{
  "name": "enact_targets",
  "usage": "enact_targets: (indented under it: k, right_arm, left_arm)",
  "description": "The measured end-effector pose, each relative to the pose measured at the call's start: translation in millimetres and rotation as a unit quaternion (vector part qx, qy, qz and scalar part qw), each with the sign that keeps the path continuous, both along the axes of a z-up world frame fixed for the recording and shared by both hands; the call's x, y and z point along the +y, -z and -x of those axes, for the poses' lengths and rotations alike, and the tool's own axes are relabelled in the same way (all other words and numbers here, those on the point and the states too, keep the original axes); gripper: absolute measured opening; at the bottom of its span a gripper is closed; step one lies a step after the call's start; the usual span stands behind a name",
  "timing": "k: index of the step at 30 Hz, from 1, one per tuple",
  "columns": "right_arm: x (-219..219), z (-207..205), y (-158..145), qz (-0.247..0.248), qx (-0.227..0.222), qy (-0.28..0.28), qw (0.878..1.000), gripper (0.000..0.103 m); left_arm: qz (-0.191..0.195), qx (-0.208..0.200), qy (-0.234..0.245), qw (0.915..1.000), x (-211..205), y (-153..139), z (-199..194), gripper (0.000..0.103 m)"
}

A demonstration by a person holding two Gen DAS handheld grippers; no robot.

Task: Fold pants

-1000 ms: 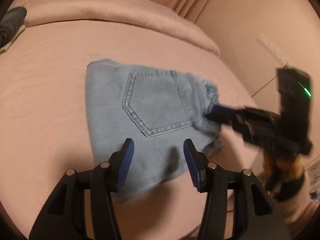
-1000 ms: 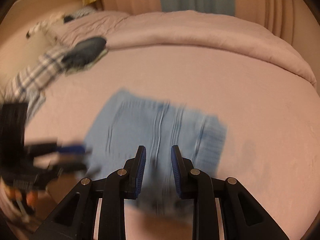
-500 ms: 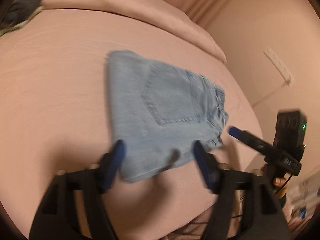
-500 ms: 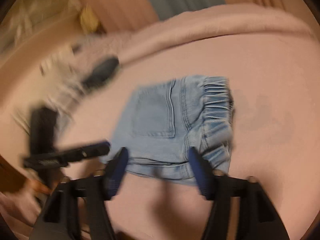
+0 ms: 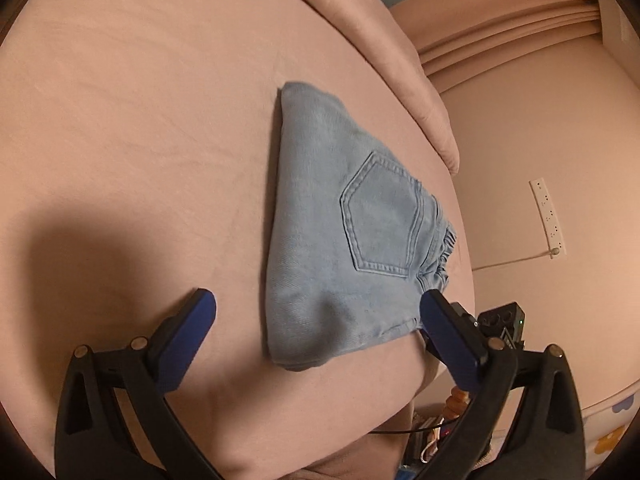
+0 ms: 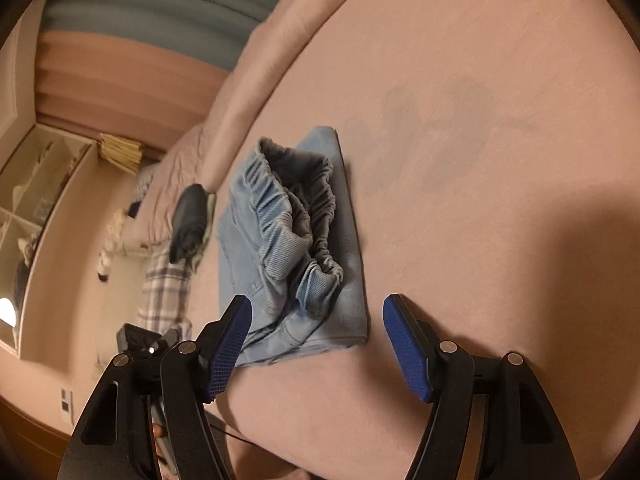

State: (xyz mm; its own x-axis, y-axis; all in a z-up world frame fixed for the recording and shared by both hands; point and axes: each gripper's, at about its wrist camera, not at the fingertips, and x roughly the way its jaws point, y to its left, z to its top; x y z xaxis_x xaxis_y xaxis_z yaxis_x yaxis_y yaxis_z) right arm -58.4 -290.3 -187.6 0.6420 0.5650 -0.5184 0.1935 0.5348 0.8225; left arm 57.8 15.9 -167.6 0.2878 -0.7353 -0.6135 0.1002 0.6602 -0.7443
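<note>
Light blue denim pants (image 5: 344, 240) lie folded into a compact stack on the pink bed (image 5: 140, 120), back pocket up, elastic waistband at the bed's edge. My left gripper (image 5: 316, 312) is open and empty, just in front of the stack's near edge. In the right wrist view the pants (image 6: 288, 240) show the gathered waistband end. My right gripper (image 6: 318, 322) is open and empty, jaws wide, right in front of the stack. The other gripper's body (image 6: 144, 344) shows at lower left.
A pink rolled duvet (image 5: 380, 32) lies along the far side of the bed. A dark garment (image 6: 188, 220) and a plaid cloth (image 6: 164, 292) lie at the far end. A power strip (image 5: 548, 216) hangs on the wall beside the bed.
Both grippers opened wide and pulled back from the pants. Both views swung round; the folded stack stays put on the bed.
</note>
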Motion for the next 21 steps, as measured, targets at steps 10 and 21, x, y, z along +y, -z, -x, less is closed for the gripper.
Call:
enact_targets:
  k: [10, 21]
  right_arm:
    - [13, -33, 3, 0.019, 0.024, -0.04, 0.999, 0.069]
    - [18, -57, 7, 0.022, 0.02, -0.056, 0.998, 0.069]
  left_arm:
    - [0.015, 0.009, 0.028, 0.9994, -11, 5, -23, 0.102]
    - [0.013, -0.003, 0.054, 0.9984, -43, 9, -39, 0.101]
